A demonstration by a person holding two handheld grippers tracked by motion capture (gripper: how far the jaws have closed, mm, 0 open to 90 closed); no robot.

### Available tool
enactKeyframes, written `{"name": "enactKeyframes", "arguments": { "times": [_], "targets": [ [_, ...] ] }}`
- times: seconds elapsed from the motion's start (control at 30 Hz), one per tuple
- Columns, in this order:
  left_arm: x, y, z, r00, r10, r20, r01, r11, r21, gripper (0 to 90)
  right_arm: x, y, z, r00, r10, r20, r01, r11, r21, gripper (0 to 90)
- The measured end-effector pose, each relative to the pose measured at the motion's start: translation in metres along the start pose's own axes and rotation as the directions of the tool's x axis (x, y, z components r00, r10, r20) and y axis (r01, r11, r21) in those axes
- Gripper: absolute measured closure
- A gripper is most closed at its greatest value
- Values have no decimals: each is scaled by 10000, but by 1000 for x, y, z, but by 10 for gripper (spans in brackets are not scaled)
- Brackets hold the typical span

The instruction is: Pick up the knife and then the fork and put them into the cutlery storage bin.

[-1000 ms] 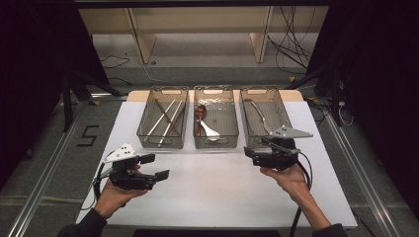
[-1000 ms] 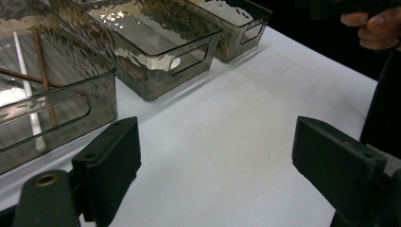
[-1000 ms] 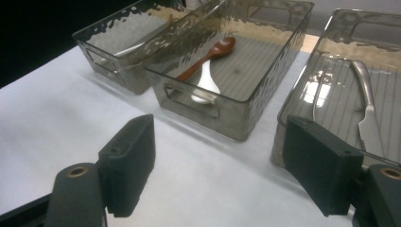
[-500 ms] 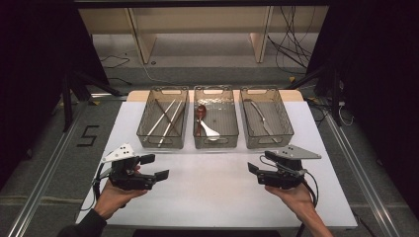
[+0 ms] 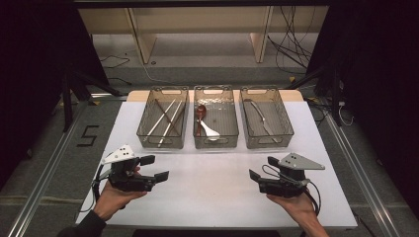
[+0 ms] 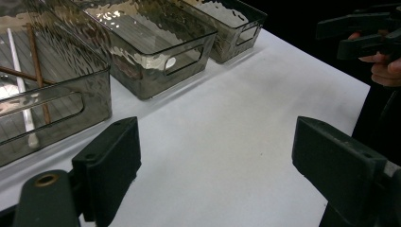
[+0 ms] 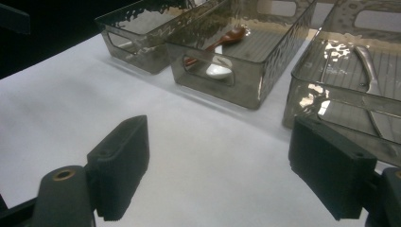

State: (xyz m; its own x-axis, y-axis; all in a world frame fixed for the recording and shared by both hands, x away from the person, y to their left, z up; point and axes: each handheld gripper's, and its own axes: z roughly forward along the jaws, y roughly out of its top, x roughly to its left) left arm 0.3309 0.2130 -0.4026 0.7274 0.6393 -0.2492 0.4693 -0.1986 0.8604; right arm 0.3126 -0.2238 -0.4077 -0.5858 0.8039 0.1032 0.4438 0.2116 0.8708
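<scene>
The right tool (image 5: 261, 171), which a second ago hung up beside the front rim of the right bin (image 5: 266, 117), now sits lower in the frame, at lower right, well back over the bare white counter (image 5: 212, 197); the left tool (image 5: 154, 167) at lower left has not moved. Both stand with jaws spread wide and nothing between them, as the left gripper view and the right gripper view each show, with only white counter in the gap. That retreat suggests the sorting is done or paused: nothing lies loose on the counter, and every utensil sits in a bin. The three smoky bins line up across the middle of the frame. The left bin (image 5: 163, 120) holds chopsticks (image 5: 166, 120), the middle bin (image 5: 215, 118) holds a dark red spoon (image 5: 199, 116) and a white spoon (image 5: 209, 130), and the right bin holds a metal knife (image 5: 261, 118), which lies above and just right of the right tool, well apart from it behind the bin's front wall. In the right gripper view the knife (image 7: 373, 85) shows at upper right beyond the right-hand jaw. Both tools point inward toward the frame's centre.
</scene>
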Motion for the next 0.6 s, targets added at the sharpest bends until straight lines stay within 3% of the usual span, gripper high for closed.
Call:
{"name": "enactKeyframes", "arguments": {
  "times": [0.6],
  "targets": [
    [1, 0, 1, 10000, -1, -26, 1, 10000, 71, 158, -2, 0, -1, 9999, 33, 108, -33, 10000, -29, 213]
  ]
}}
